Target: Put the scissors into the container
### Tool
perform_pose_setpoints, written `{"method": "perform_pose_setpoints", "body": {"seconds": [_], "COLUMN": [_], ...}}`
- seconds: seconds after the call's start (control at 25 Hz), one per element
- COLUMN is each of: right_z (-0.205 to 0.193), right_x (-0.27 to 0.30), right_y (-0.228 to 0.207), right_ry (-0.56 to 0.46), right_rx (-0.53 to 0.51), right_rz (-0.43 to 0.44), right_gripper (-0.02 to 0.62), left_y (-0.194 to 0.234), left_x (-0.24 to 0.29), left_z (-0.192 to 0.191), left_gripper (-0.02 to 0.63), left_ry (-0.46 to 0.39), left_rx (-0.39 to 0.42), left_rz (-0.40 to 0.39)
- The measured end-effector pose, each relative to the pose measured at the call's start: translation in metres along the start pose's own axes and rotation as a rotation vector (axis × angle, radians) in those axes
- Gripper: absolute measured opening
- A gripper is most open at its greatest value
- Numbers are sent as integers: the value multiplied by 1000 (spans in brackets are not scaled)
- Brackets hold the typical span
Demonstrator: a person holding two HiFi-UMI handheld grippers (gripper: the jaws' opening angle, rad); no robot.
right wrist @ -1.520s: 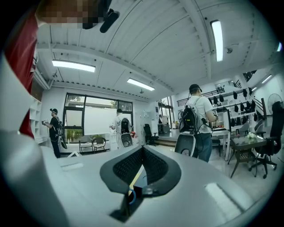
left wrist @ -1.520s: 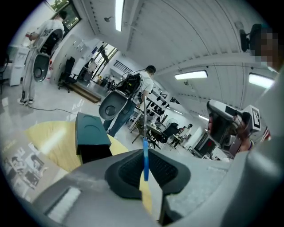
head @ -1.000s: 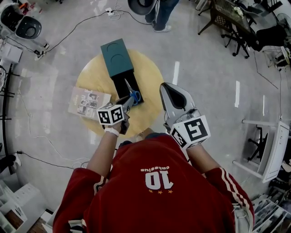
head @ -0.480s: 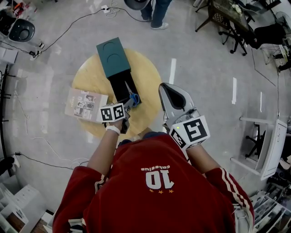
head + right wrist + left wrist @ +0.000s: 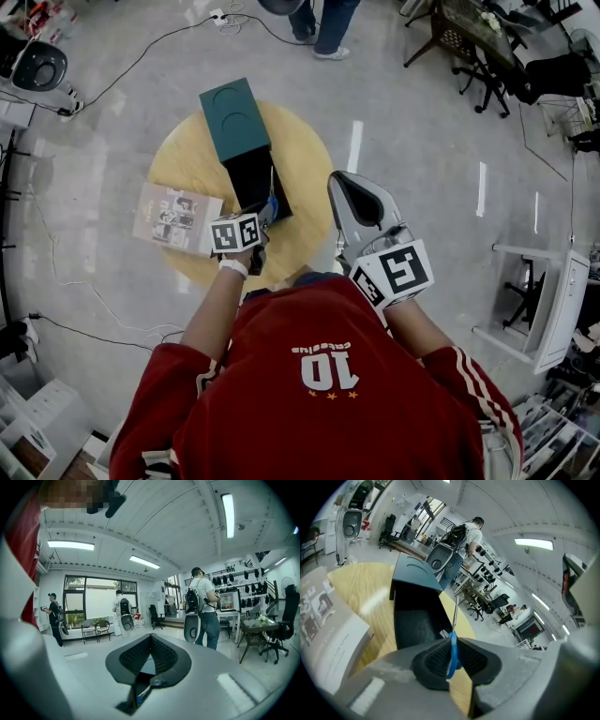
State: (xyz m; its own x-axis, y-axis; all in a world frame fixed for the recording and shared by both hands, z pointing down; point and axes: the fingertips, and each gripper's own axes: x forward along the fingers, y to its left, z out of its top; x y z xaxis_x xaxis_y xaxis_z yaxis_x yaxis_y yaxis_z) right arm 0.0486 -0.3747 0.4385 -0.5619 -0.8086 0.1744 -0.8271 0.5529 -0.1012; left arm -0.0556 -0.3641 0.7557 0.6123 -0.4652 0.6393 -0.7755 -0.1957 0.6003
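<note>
Scissors point(image 5: 453, 620) have tipped up since a second ago, their blue handle pinched in the left gripper point(image 5: 451, 656), blades pointing forward over the open container point(image 5: 412, 620). Right gripper point(image 5: 150, 656) is closed, empty, farther away.

The head view looks steeply down from above the person point(image 5: 319, 375) onto the round table point(image 5: 187, 159), upper centre of frame. The left gripper view sits low and close over that table, facing the container point(image 5: 413, 574) (both views show it). The right gripper view faces level across the room toward a standing person point(image 5: 206, 606), centre right.
</note>
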Motion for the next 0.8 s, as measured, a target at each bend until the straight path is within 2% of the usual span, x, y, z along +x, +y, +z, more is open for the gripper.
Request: {"method": "perform_pose_setpoints", "body": {"seconds": [0.08,0.16,0.8], "right_z": [0,0,7], "right_x": [0,0,-7], "right_y": [-1,-2,2], "right_ry": [0,0,-28], "right_rx": [0,1,-1], "right_rz": [0,-1,15], "right_gripper": [0,0,0], "left_y": [4,5,9], "left_x": [1,2,-34], "left_z": [-1,2,30], "left_gripper": [54,92,95], "left_ry": [-1,-7,-118], "left_rx": [4,16,80], "left_rz": [14,16,70]}}
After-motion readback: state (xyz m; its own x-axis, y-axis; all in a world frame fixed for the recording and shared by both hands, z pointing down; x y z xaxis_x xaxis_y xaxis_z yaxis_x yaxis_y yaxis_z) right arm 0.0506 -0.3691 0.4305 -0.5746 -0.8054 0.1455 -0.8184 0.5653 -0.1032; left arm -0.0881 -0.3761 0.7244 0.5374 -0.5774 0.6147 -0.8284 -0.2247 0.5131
